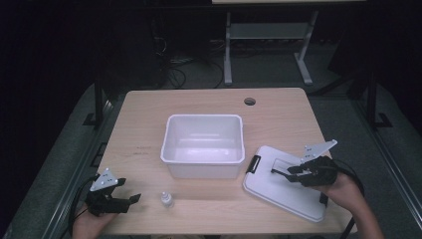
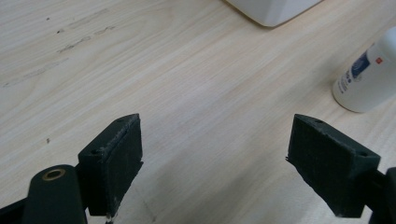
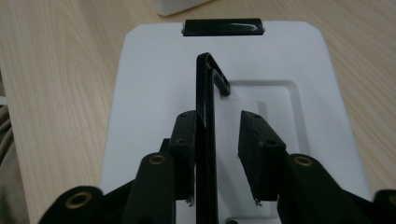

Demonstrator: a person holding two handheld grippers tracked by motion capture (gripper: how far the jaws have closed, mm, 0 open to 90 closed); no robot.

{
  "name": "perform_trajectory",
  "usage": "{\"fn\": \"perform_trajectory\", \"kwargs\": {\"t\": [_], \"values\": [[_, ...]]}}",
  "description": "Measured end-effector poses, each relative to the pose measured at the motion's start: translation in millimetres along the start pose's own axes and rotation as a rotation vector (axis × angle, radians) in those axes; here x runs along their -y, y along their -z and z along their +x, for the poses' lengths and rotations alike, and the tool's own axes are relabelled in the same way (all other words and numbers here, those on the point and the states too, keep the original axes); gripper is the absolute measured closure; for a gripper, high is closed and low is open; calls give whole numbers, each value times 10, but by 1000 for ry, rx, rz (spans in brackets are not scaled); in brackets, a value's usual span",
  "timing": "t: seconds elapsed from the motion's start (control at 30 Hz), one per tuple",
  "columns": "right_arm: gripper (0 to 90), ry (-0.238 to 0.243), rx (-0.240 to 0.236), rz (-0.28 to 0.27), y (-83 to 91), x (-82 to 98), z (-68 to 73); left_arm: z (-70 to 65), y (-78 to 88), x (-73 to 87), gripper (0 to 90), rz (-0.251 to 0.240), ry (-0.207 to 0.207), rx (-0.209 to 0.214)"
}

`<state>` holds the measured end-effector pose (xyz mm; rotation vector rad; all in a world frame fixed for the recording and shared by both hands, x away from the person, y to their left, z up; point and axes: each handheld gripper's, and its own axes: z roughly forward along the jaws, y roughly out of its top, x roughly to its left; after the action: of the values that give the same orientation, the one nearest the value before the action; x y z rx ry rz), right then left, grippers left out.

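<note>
- Right gripper [image 1: 279, 172] sits over the white lid [image 1: 278, 191], which lies flat on the table [image 1: 144, 129] at the near right, just beside the white bin [image 1: 204, 145]
- Lid's black carry handle [image 3: 205, 116] stands upright between the jaws in the right gripper view; it lies against the left pad, with a clear gap to the right pad
- So right gripper [image 3: 215, 135]: partly parted, not pinching the handle; only one pad appears to touch it
- Black latch [image 3: 222, 26] at the lid's far short edge, towards the bin; in the high view a latch [image 1: 253, 164] shows on the edge facing the bin, and another dark clip on the near right edge
- White lid [image 3: 140, 93] has a raised rectangular panel in its middle, under the handle
- Left gripper [image 1: 130, 200] rests low at the near left corner of the table, held by a hand at the table edge, pointing right towards the small white bottle [image 1: 166, 200]
- Left gripper [image 2: 215, 154]: jaws wide apart, bare wood between them, nothing gripped
- Bottle [image 2: 369, 74] stands upright beyond the right-hand jaw in the left gripper view, apart from it; blue label marks, text too small to read
- Bin is open-topped, nothing visible inside, set mid-table; bottle stands just in front of its near left corner, not touching
- Round cable hole [image 1: 250, 101] in the table's far edge
</note>
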<state>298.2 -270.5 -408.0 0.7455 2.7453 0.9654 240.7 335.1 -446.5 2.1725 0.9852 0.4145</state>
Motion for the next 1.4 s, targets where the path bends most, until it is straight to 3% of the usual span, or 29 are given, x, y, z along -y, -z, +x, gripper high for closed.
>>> {"fn": "perform_trajectory", "kwargs": {"t": [0.1, 0.4, 0.57, 0.83, 1.23, 1.4], "values": [[593, -8, 3, -28, 31, 1, 67, -21, 5, -32, 174, 0, -12, 8], [552, 18, 10, -58, 121, -39, 218, -88, 121, -157, 174, 8, -63, 21], [531, 38, 12, -66, 105, -46, 296, -110, 163, -212, 174, 28, -88, 26], [503, 67, 18, -73, 76, -84, 417, -166, 235, -298, 174, 20, -116, 40], [455, 88, -1, -67, -124, -84, 550, -244, 317, -386, 176, 23, -174, 100], [440, 91, -16, -70, -218, -89, 580, -275, 341, -427, 205, 45, -216, 138]]}}
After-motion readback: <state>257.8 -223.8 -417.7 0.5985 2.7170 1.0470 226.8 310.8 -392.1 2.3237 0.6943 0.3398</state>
